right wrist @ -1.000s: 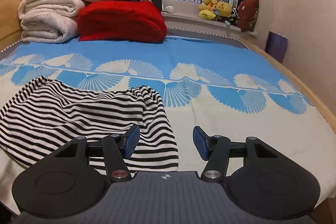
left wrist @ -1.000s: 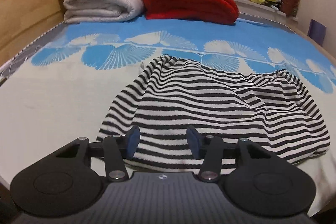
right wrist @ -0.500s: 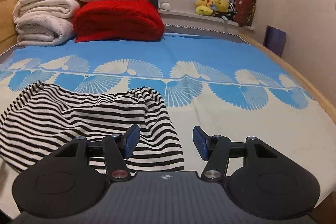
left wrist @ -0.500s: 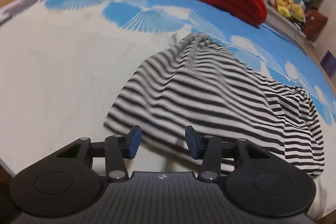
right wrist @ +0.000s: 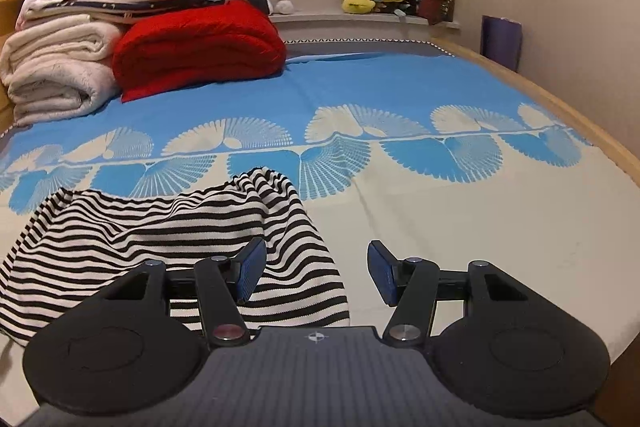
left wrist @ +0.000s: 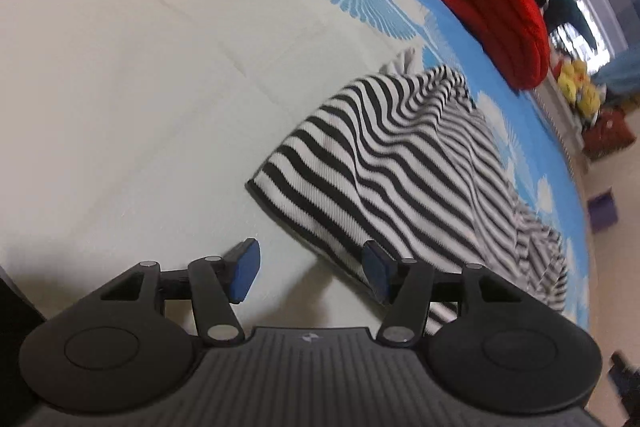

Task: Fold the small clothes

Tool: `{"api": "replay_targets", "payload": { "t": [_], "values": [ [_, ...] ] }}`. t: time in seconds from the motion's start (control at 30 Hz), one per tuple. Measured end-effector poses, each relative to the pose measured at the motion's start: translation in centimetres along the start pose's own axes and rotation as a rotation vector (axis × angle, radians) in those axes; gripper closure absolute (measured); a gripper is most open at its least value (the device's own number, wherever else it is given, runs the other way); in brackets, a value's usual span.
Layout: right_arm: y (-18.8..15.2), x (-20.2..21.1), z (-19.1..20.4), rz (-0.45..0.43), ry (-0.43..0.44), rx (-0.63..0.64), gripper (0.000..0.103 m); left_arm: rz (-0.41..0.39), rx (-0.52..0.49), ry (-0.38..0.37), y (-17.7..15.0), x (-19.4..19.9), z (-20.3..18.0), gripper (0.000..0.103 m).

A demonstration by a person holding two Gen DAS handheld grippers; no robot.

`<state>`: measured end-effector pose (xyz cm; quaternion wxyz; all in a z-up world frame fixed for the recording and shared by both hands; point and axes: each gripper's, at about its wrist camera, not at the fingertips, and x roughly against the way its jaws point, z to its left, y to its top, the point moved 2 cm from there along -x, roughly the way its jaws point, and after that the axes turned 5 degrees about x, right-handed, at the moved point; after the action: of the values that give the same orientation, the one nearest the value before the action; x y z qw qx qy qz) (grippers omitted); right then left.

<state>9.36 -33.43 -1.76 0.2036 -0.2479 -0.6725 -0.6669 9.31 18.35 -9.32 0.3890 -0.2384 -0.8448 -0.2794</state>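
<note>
We are noting the striped garment looking soft and limp; left gripper, just widened and empty, and right gripper, gaping empty, are best gripping its lower hem corners.

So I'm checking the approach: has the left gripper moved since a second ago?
Yes. The left gripper swung leftward to the striped top's near-left corner.
</note>
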Motion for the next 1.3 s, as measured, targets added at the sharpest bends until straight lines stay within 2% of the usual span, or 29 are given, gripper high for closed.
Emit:
{"api": "replay_targets", "payload": {
  "t": [0.1,0.2,0.43,0.47,0.53,0.6,0.8,0.9,1.03,1.13,1.23,1.3],
  "values": [
    [-0.1,0.1,-0.4,0.0,0.003,-0.011,0.045,-0.001,0.102,-0.039,0.9,-0.6,0.7,0.041],
    [-0.2,0.1,-0.8,0.002,-0.002,-0.017,0.045,0.0,0.159,-0.061,1.7,-1.4,0.6,0.041],
    [-0.5,0.0,-0.9,0.014,-0.015,-0.001,0.045,-0.011,0.148,-0.059,2.2,-2.7,-0.8,0.044],
    [-0.5,0.0,-0.9,0.015,-0.017,0.0,0.045,-0.011,0.136,-0.058,2.1,-2.8,-1.1,0.046],
    [-0.7,0.0,-0.8,0.021,-0.019,0.0,0.045,0.004,0.115,-0.068,2.0,-3.3,-1.4,0.07],
    [-0.8,-0.1,-0.7,0.031,-0.014,0.007,0.045,0.002,0.109,-0.076,1.9,-3.4,-1.4,0.082],
    [-0.6,-1.0,0.8,0.054,0.009,0.08,0.045,-0.028,-0.028,-0.077,2.2,-1.7,-3.1,0.089],
    [0.8,-1.6,1.1,0.065,0.028,0.062,0.045,-0.021,-0.025,-0.08,2.4,-0.8,-2.6,0.091],
    [3.7,-1.3,0.9,0.02,0.037,0.006,0.045,-0.045,-0.068,-0.038,2.1,0.9,-2.6,0.092],
    [5.4,-1.1,0.8,-0.025,0.036,0.018,0.045,-0.075,-0.099,0.024,1.8,2.5,-2.5,0.093],
    [6.1,-1.3,0.6,-0.053,0.024,0.025,0.045,-0.133,-0.17,0.11,1.5,3.9,-2.7,0.093],
    [5.7,-1.9,0.1,-0.046,0.022,-0.025,0.045,-0.158,-0.213,0.15,1.3,4.2,-2.8,0.093]
  ]
}}
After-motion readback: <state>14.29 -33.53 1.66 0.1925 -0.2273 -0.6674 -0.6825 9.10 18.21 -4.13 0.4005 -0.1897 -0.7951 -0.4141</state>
